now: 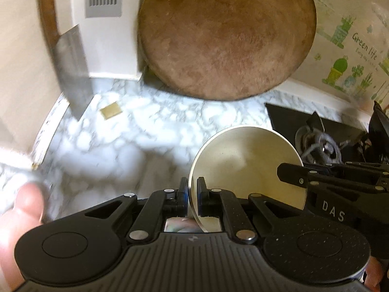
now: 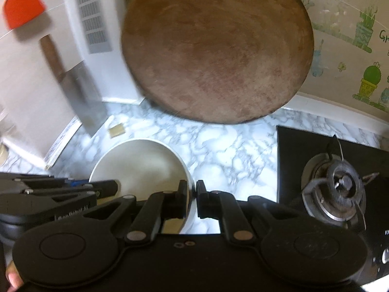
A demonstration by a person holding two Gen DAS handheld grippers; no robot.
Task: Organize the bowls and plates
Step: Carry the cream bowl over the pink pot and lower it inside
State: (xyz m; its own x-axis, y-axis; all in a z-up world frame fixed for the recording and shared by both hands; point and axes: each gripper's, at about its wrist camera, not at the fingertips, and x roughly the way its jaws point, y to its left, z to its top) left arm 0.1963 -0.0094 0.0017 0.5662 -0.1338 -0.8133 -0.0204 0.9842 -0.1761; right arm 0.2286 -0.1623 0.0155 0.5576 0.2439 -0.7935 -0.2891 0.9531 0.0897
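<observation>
A cream bowl [image 1: 245,160] hangs above the marble counter, held from two sides. My left gripper [image 1: 192,191] is shut on its left rim, and the right gripper's black fingers [image 1: 296,177] clamp the opposite rim at the right of the left wrist view. In the right wrist view the same bowl [image 2: 141,165] shows its pale inside, tilted a little. My right gripper [image 2: 192,194] is shut on its right rim. The left gripper's fingers [image 2: 107,187] grip the rim at the left there.
A large round wooden board [image 2: 216,51] leans on the back wall. A cleaver [image 2: 82,95] hangs at the left beside a white vented box [image 2: 94,24] and an orange scoop [image 2: 22,9]. A black gas hob [image 2: 335,185] lies to the right. A hand [image 1: 22,209] holds the left gripper.
</observation>
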